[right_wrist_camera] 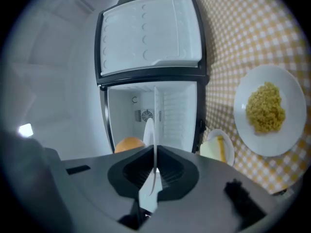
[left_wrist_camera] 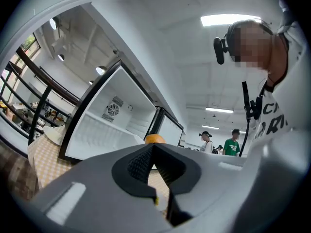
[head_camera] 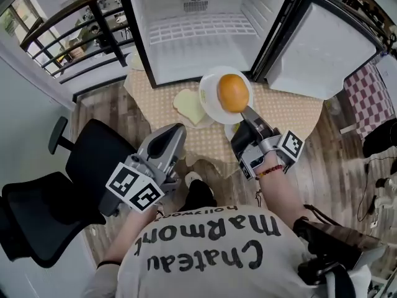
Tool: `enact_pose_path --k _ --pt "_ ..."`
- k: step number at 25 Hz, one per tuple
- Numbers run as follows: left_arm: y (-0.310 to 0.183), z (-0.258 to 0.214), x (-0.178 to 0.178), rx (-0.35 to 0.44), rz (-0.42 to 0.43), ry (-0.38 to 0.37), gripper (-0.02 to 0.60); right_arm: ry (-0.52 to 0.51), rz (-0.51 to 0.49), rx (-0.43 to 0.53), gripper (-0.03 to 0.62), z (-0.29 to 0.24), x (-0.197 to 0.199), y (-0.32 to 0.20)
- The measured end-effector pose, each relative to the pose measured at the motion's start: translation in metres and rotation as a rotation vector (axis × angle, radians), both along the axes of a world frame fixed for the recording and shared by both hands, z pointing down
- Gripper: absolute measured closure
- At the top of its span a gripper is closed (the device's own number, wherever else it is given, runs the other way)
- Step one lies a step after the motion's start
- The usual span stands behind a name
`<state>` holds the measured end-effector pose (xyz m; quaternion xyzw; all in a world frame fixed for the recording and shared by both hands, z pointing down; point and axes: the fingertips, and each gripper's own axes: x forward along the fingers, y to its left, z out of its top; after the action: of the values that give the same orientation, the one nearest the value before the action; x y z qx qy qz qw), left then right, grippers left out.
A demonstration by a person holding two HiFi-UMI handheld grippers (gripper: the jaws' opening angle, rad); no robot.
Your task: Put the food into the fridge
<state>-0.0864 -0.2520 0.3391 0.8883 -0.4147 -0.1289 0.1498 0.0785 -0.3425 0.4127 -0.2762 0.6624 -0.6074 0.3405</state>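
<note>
Fridge: stands at the far side of the table, door swung wide to the right. Inside is bare, with nothing on the shelf or floor as far as the head view shows.

Right gripper: clenched on the near rim of a white plate, which shows edge-on between the jaws in the right gripper view. On the plate sits a round orange food, possibly a bun or a fruit; the view is too coarse to say which. The plate is held above the table, just in front of the fridge opening and not yet inside it.

Left gripper: low and near, to the left of the plate and well apart from it. Jaws together, nothing between them.

Other food on the table:
- a pale yellow piece, just left of the held plate
- a large plate with a yellow grainy heap, right of the fridge in the right gripper view
- a small dish with pale food, beside the large plate

Progress: early. Door open, first plate lifted, nothing stored. Left to do: set this plate inside, then move the rest.
</note>
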Motion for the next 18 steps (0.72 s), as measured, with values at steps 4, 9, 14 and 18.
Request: enact_pose_path --k 4,9,14,18 --pt "-0.045 0.009 -0.006 -0.03 0.01 0.008 0.574 0.014 0.001 -0.04 0.571 0.012 -0.011 -0.04" --pt "-0.091 0.027 -0.02 -0.081 0.009 0.043 0.574 0.066 0.005 -0.082 0.571 0.028 -0.021 -0.091" --pt "-0.128 0.041 -0.034 -0.115 0.006 0.057 0.574 0.118 0.015 -0.128 0.571 0.045 -0.029 -0.134" --pt "-0.15 0.05 -0.039 -0.114 0.022 -0.027 0.574 0.195 0.018 -0.142 0.571 0.057 -0.036 -0.162"
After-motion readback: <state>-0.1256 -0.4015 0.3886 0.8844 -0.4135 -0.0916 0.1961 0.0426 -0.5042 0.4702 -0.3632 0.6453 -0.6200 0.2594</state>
